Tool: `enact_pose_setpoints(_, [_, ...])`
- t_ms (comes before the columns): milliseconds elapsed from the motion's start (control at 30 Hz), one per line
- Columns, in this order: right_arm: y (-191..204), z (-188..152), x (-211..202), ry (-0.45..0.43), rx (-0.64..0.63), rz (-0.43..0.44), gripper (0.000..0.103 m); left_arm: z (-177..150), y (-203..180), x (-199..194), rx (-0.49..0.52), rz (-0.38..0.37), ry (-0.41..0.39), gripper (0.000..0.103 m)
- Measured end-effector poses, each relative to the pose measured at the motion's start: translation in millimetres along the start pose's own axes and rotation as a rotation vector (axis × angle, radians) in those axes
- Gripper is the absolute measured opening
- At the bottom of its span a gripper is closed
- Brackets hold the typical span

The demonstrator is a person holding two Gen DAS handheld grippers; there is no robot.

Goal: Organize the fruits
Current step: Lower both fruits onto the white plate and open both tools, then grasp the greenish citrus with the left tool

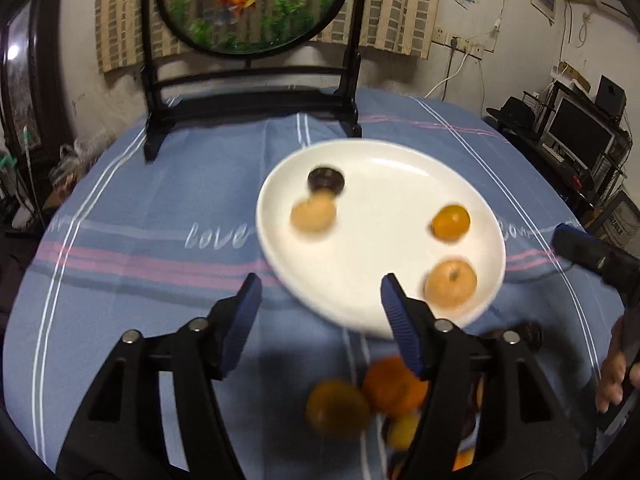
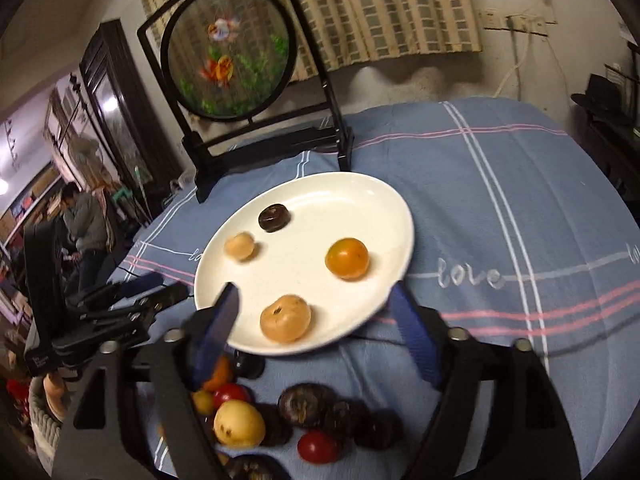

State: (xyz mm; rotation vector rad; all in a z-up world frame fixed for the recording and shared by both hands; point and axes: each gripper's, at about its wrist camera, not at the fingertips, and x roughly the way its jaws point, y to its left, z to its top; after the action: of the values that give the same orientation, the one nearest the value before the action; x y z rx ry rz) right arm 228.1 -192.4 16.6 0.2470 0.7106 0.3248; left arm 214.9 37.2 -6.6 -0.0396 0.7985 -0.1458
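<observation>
A white plate (image 1: 400,184) (image 2: 360,196) lies on the blue tablecloth. On it lie a dark round fruit (image 1: 326,180) (image 2: 274,217), a small pale fruit (image 1: 313,215) (image 2: 239,245), an orange fruit (image 1: 451,222) (image 2: 347,258) and a tan fruit (image 1: 451,283) (image 2: 285,318). Loose fruits lie in front of the plate: oranges (image 1: 394,386), a yellow fruit (image 2: 239,423), red ones (image 2: 319,447) and dark ones (image 2: 306,400). My left gripper (image 1: 320,308) is open and empty over the plate's near edge. My right gripper (image 2: 316,316) is open and empty around the plate's near rim.
A black-framed round goldfish screen (image 1: 248,4) (image 2: 228,52) stands behind the plate. The blue striped tablecloth (image 1: 140,220) (image 2: 520,220) covers the round table. The other gripper shows at the right edge in the left view (image 1: 592,256) and at the left in the right view (image 2: 120,304).
</observation>
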Motion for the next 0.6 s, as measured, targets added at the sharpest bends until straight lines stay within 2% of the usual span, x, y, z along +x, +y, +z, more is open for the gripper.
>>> enact_pose_setpoints(33, [-3.5, -6.5, -8.2, -0.012, 0.016, -0.014, 0.099, -7.4, 2.2, -2.1, -0.002, 0.005, 0.01, 0.066])
enact_pose_setpoints(133, [-18.3, -20.7, -25.2, -0.042, 0.071, -0.028, 0.1, -29.6, 12.9, -6.2, -0.029, 0.056, 0.036, 0.069])
enact_pose_setpoints(300, [-57.7, -42.0, -40.7, -0.049, 0.246, -0.032, 0.101, -49.4, 34.0, -7.8, -0.135, -0.007, 0.082, 0.07])
enact_pose_setpoints(500, [-73.3, -43.0, -33.0, -0.012, 0.315, -0.023, 0.101, -53.3, 21.5, -21.9, -0.093, -0.091, 0.035, 0.071])
enact_pose_setpoints(600, [-76.6, -42.9, -27.6, 0.02, 0.333, -0.028, 0.101, -55.5, 13.4, -17.2, -0.055, -0.078, 0.058, 0.071])
